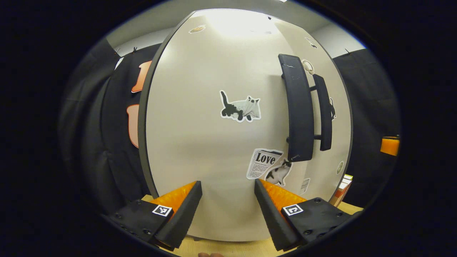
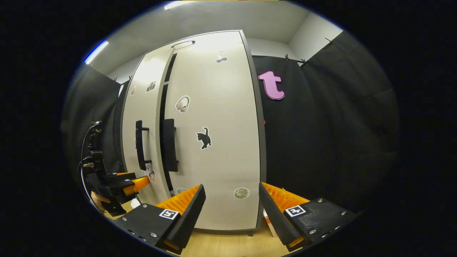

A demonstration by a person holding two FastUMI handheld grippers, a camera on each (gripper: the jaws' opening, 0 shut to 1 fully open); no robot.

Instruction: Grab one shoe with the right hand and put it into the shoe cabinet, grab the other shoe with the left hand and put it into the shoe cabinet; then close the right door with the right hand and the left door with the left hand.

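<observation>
The left claw (image 1: 227,200) gapes empty, straight ahead of it the shoe cabinet's left door (image 1: 214,135), its black handle (image 1: 299,110) up to the right. The right claw (image 2: 231,205) is also spread wide, facing the right door (image 2: 214,142), a dark slit between both doors.

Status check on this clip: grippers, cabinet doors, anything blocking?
Left gripper open, empty, facing left door. Right gripper open, empty, before right door. Dark gap between the doors, left one not fully shut. No obstruction seen.
</observation>
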